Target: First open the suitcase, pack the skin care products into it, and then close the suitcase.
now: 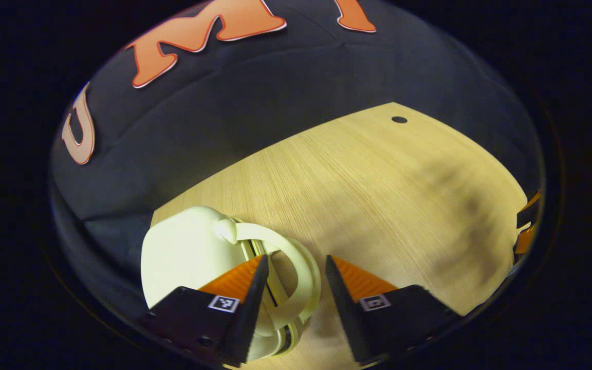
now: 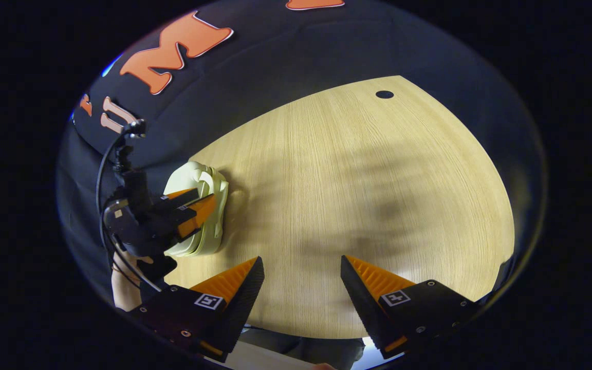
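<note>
A small pale cream suitcase [image 1: 183,257] lies shut near the table's left corner, its curved handle [image 1: 296,267] facing me. In the left gripper view my left gripper [image 1: 293,275] is open just above the handle side, with the handle between and under its fingers. The right gripper view shows the same suitcase [image 2: 198,205] at the left with the left gripper [image 2: 201,205] over it, held by a hand. My right gripper [image 2: 301,277] is open over bare tabletop with nothing between its fingers.
The light wooden table [image 2: 357,195] has a small dark hole [image 2: 384,94] near its far corner. Black cloth walls stand behind the table. A cable [image 2: 102,169] runs from the left gripper's body.
</note>
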